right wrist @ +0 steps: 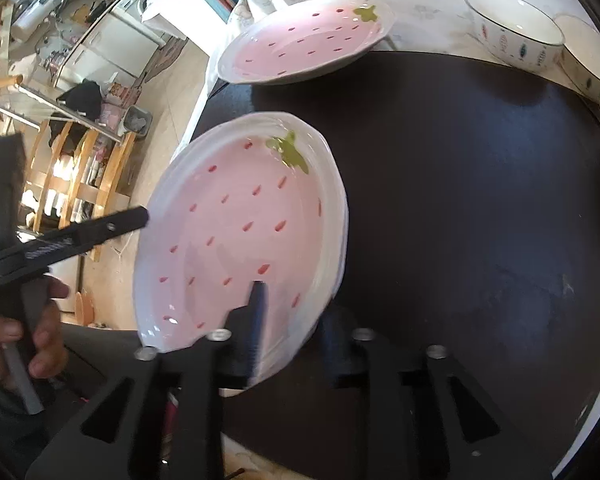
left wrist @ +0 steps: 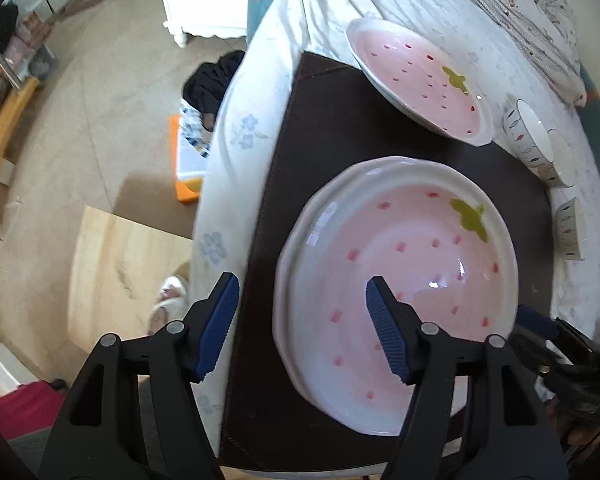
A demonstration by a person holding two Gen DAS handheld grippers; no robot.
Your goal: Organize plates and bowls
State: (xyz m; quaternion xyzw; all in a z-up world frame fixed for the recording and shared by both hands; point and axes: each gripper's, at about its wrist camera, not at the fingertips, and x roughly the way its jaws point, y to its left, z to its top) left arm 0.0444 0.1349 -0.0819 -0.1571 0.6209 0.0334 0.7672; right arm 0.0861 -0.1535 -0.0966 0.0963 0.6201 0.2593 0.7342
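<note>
Black two-finger left gripper with ribbed blue pads fills the foreground of its own view, its jaws standing apart; one pad hangs over the pink well of the near stack of strawberry-painted ceramic plates, the other sits outside the rim above the edge of the dark brown leather-look mat; neither pad presses on the plates. The stack, at least two white-rimmed plates with red seed flecks and a green leaf, lies on that mat; a second pink strawberry plate rests at the mat's far corner, partly on the white flowered bedsheet. Two small white ceramic bowls with painted leaf marks stand side by side on the sheet beside the mat, and another like them sits nearer.

From the other side, the right gripper also has its jaws apart; one blurred blue pad lies over the inside of the stack, the other shows dimly beyond the rim over the mat; no clamping is visible. A bare hand grips the left tool's handle at the left edge. Far plate and bowls sit beyond.
</note>
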